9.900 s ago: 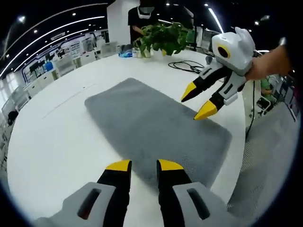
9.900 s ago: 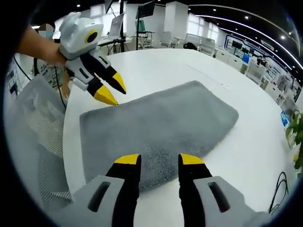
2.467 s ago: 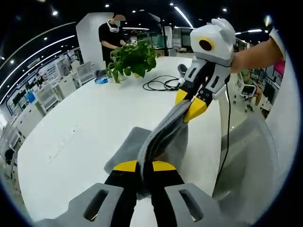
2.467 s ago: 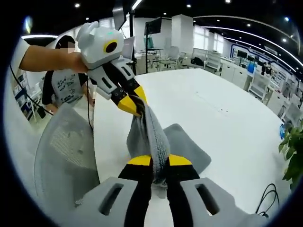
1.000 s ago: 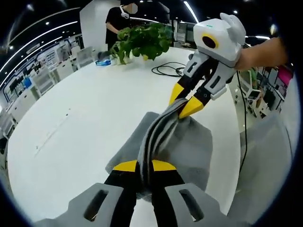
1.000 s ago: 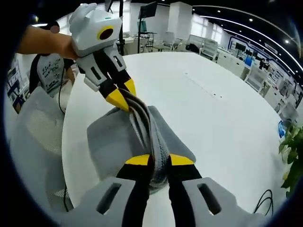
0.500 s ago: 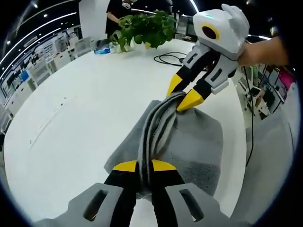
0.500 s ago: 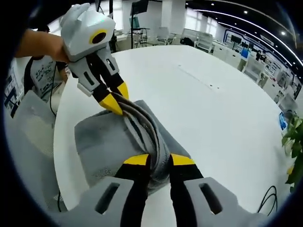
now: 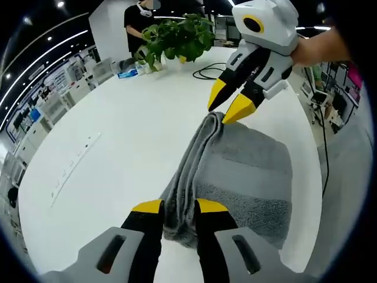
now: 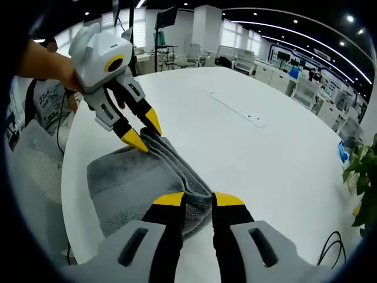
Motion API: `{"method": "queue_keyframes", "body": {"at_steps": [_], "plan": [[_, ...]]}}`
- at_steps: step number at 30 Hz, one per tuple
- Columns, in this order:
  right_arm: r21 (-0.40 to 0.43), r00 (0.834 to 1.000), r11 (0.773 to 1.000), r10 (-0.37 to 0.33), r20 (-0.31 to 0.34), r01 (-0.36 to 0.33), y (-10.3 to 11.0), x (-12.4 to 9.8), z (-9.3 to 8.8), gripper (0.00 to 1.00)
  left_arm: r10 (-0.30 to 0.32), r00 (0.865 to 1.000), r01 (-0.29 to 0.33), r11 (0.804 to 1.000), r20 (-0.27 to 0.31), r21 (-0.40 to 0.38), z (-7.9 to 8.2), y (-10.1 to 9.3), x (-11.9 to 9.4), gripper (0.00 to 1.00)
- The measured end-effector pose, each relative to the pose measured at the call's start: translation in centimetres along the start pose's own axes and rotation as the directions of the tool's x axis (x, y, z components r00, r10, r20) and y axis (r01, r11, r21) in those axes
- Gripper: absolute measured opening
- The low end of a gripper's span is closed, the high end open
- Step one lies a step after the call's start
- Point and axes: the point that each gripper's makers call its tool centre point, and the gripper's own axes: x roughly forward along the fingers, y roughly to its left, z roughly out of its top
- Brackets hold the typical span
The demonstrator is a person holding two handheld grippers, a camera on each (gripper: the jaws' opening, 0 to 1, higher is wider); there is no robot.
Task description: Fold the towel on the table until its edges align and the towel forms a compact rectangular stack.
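The grey towel (image 9: 247, 171) lies folded in half on the white table (image 9: 112, 135), with its stacked long edges forming a thick ridge that runs between the two grippers. My left gripper (image 9: 179, 206) stands open astride the near end of that ridge. My right gripper (image 9: 228, 103) hovers just over the far end, its yellow tips apart and clear of the cloth. In the right gripper view the towel (image 10: 123, 183) spreads to the left. There the right gripper (image 10: 198, 199) straddles one corner, and the left gripper (image 10: 143, 131) sits open at the other end.
A potted plant (image 9: 177, 38), a black cable (image 9: 206, 72) and a blue item (image 9: 126, 72) sit at the table's far side, where a person (image 9: 138, 23) stands. A grey mesh chair (image 9: 347, 177) is beside the table edge by the towel. Bare table (image 10: 247, 147) stretches beyond.
Both grippers carried the lifted towel edge over, lowered it onto the other half and let go. The left jaws have spread wide. The towel has gone from a hanging bundle to a flat fold.
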Motion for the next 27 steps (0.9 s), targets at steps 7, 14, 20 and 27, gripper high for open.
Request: {"method": "queue_keyframes", "body": {"at_steps": [7, 14, 20, 27], "plan": [[-0.070, 0.997, 0.995, 0.075, 0.010, -0.074, 2.7, -0.1, 0.1, 0.14, -0.007, 1.000, 0.007, 1.000, 0.021, -0.002, 0.3, -0.4, -0.2, 0.21], [-0.131, 0.994, 0.985, 0.105, -0.038, -0.109, 3.1, 1.9, -1.7, 0.28, -0.055, 0.998, 0.054, 0.998, -0.025, -0.026, -1.2, -2.0, 0.3, 0.25], [-0.073, 0.990, 0.990, 0.115, -0.080, -0.121, 2.9, 2.7, -3.6, 0.38, -0.010, 0.999, 0.011, 1.000, -0.035, 0.006, -2.2, -1.5, 0.6, 0.33], [0.070, 0.992, 0.992, 0.108, -0.066, -0.103, 2.6, 3.0, -5.1, 0.41, -0.005, 0.999, 0.003, 0.999, -0.043, -0.051, -2.8, -1.5, 1.3, 0.34]]}}
